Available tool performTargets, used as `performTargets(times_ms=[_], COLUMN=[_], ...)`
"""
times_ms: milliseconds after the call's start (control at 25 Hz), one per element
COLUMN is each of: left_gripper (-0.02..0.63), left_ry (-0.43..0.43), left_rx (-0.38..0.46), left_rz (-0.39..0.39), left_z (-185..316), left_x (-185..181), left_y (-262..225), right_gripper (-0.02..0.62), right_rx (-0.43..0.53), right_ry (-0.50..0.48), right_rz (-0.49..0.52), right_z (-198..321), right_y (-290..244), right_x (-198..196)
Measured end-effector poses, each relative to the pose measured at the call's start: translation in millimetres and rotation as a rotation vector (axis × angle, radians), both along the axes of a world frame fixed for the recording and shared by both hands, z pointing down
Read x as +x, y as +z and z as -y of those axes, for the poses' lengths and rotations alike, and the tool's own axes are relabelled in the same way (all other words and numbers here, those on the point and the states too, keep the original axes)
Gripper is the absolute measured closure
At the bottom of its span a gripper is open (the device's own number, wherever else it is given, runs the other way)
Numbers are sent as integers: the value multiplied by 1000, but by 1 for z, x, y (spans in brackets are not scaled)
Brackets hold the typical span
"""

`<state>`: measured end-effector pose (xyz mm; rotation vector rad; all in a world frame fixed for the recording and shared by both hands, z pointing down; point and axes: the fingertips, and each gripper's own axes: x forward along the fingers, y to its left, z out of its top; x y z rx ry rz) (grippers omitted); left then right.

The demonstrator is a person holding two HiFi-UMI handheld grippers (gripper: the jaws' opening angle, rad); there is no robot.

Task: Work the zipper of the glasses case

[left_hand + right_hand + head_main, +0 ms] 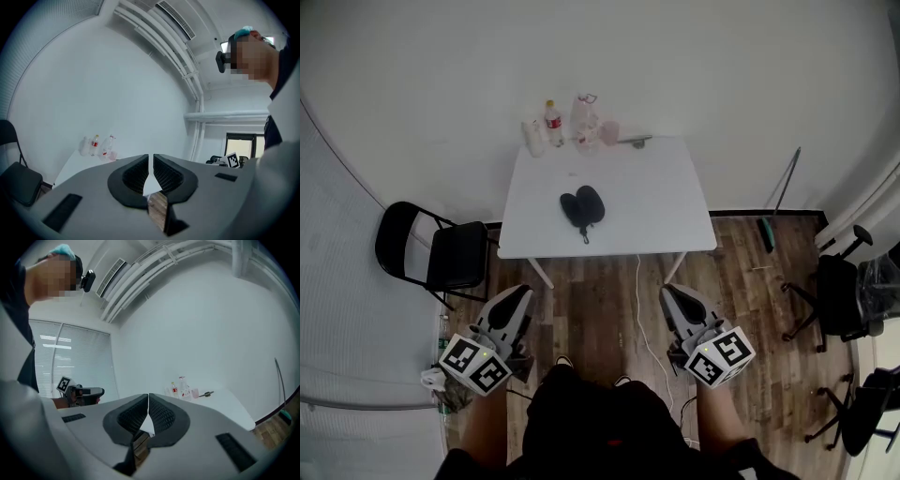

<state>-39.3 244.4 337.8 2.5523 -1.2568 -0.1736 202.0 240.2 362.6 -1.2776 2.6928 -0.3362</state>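
Black case (pixel 582 208) lay centred on table (pixel 647 206), long axis fore-aft, strap end toward person. Left gripper (pixel 517 296) and right gripper (pixel 673 296), both clamped empty, well short of it; left marginally nearer.

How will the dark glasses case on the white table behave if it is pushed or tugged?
The glasses case lies flat and low, so it probably will not roll or tip. It looks small and light on the smooth table, so it may slide when tugged unless it is held down.
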Motion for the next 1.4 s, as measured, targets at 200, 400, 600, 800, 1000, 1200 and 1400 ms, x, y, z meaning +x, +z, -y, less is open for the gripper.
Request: performTargets(times_ms=[200, 400, 600, 800, 1000, 1200, 1400], left_gripper=[558, 558, 558, 558, 558, 558, 558], left_ry=[-21, 6, 37, 61, 100, 131, 200], left_rx=[-13, -27, -37, -62, -75, -99, -110], left_rz=[-21, -44, -72, -76, -81, -106, -75], left_z=[20, 56, 112, 180, 248, 316, 363], left_x=[0, 5, 5, -11, -44, -74, -98], left_y=[4, 18, 29, 40, 46, 57, 71], right_gripper=[575, 575, 575, 575, 575, 575, 575], right_rx=[-19, -43, -61, -91, -131, -206, -223], right_ry=[-31, -21, 17, 33, 23, 57, 72], right_rz=[6, -23, -54, -75, -126, -192, -210], right_z=[18, 43, 86, 155, 224, 287, 336], right_y=[10, 23, 31, 38, 45, 70, 73], right_x=[-3, -1, 2, -18, -63, -96, -128])
